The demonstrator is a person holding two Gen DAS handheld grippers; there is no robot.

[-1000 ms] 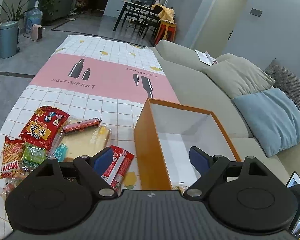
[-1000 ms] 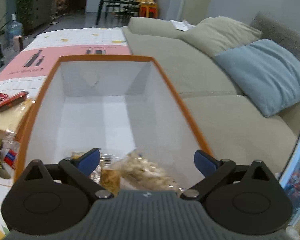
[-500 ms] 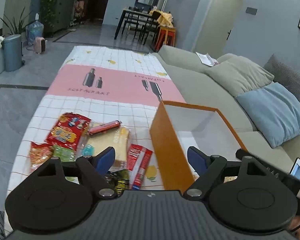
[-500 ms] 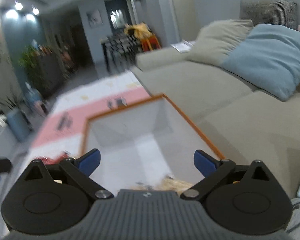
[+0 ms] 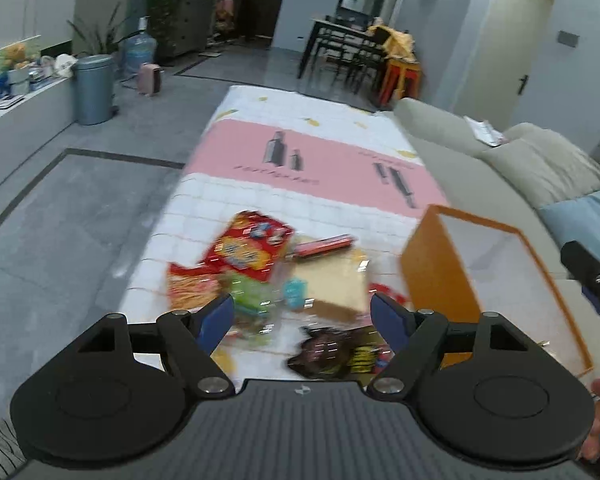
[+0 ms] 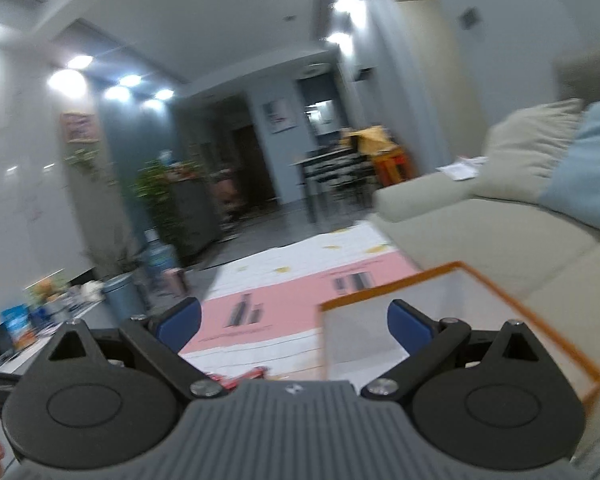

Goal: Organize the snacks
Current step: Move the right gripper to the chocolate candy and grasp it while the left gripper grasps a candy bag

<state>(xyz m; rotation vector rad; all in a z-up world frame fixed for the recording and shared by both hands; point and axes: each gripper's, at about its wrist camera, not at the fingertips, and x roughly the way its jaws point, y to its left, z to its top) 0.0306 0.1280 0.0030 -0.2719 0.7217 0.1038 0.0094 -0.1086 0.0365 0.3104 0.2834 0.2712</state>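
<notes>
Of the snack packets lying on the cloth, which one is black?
The black packet with yellow print, lying nearest the camera between the left gripper's fingers in view; the others are red, orange, green or pale yellow.

Both views are dim and cool-toned, lit from indoor lamps. In the right wrist view a cluster of ceiling spotlights (image 6: pixel 116 80) burns out to white blobs with soft halos, and two more glare spots (image 6: pixel 342 20) sit high on the far wall. That whole picture is smeared by motion blur; the plant (image 6: pixel 160 200) and the orange box (image 6: pixel 480 292) have no crisp edges. In the left wrist view the snack packets (image 5: pixel 268 276) are streaked and unreadable, while the far room is sharper. Fisheye bending curves walls and darkens the corners. Shadows are soft and faint.
</notes>
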